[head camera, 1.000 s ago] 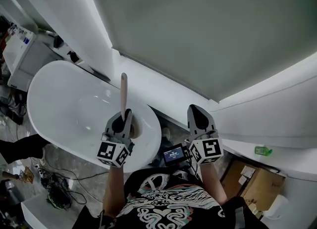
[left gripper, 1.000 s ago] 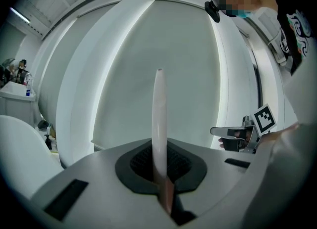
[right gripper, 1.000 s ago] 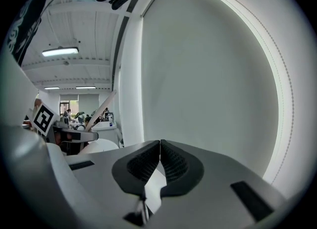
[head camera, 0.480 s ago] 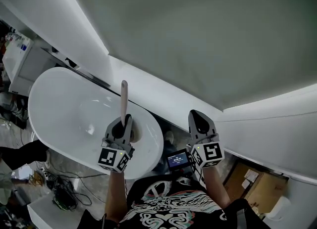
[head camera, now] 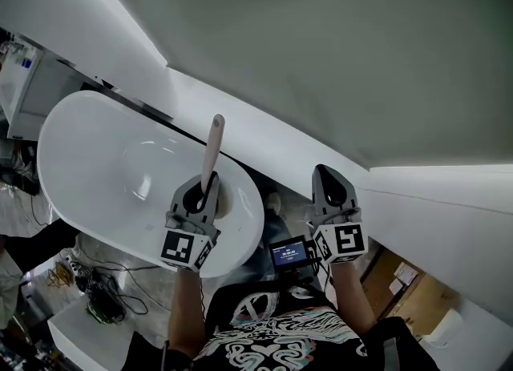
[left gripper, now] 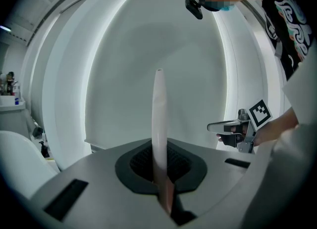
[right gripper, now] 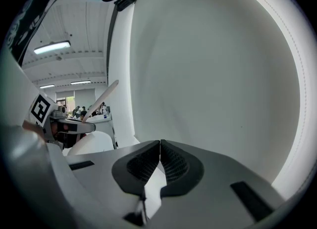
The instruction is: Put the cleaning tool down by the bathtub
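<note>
The cleaning tool stands pinched between the closed jaws of the left gripper, its pale handle rising past the fingertips, probably to keep it steady for setting down. The right gripper is closed on nothing. The white bathtub lies under the left fingertips, with a grey wall beyond and cables on the floor.

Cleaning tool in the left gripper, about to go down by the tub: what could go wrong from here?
1. The left gripper is shut on the cleaning tool low on its handle; the long free end could swing and knock the bathtub rim.
2. In the head view the tool hangs over the tub's edge; released here it may fall inside, not beside it.
3. Cables lie on the floor by the tub; the tool could land on them.
</note>
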`<move>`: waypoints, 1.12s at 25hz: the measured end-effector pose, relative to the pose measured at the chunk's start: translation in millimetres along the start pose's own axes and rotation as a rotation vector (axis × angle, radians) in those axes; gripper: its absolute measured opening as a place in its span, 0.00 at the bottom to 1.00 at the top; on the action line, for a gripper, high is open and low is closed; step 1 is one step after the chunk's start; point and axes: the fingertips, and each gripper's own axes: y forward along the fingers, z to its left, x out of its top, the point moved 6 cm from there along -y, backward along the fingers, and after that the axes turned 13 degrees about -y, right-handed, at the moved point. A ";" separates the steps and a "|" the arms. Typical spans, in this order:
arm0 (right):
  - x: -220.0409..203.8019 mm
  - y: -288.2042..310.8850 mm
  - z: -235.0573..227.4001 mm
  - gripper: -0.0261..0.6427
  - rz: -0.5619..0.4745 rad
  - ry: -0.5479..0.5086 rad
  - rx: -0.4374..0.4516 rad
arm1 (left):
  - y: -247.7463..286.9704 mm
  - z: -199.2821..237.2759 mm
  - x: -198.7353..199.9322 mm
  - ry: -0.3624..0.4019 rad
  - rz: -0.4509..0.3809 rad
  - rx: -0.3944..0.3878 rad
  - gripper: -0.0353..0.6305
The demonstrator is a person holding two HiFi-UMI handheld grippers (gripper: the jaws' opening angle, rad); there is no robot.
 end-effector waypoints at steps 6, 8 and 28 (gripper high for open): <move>-27.1 13.8 -5.8 0.08 0.023 -0.040 0.013 | 17.8 12.6 -20.6 0.033 0.064 0.002 0.07; -35.8 17.3 -8.8 0.08 0.042 -0.043 0.016 | 28.7 14.7 -22.7 0.041 0.048 0.013 0.07; -146.9 77.9 -10.6 0.08 0.156 -0.026 0.101 | 103.4 63.3 -114.5 0.379 0.248 -0.049 0.07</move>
